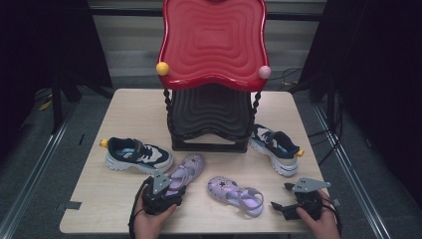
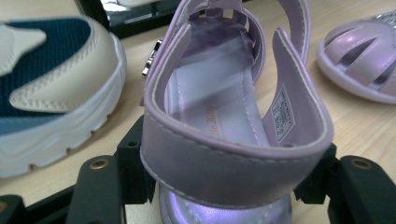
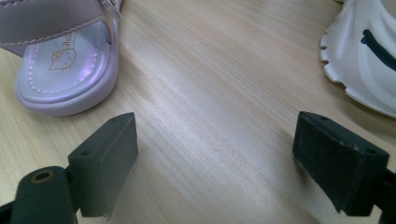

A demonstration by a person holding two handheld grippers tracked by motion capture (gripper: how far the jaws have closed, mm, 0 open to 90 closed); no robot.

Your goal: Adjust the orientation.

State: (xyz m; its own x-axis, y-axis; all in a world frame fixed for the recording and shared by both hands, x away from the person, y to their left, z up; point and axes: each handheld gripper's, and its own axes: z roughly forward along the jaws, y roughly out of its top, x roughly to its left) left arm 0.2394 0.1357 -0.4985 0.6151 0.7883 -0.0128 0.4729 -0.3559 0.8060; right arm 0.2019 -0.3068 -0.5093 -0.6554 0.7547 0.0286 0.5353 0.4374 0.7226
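Just in front of the black shoe rack (image 1: pixel 209 124), your left tongs (image 1: pixel 171 191) are clenched on the heel of the lilac sandal (image 2: pixel 224 116), which lies on the counter (image 1: pixel 124 114). Farther from the rack, toward its right end, your right tongs (image 3: pixel 215 163) rest released over bare wood. The second lilac sandal (image 1: pixel 234 194) lies between both tongs, before the rack.
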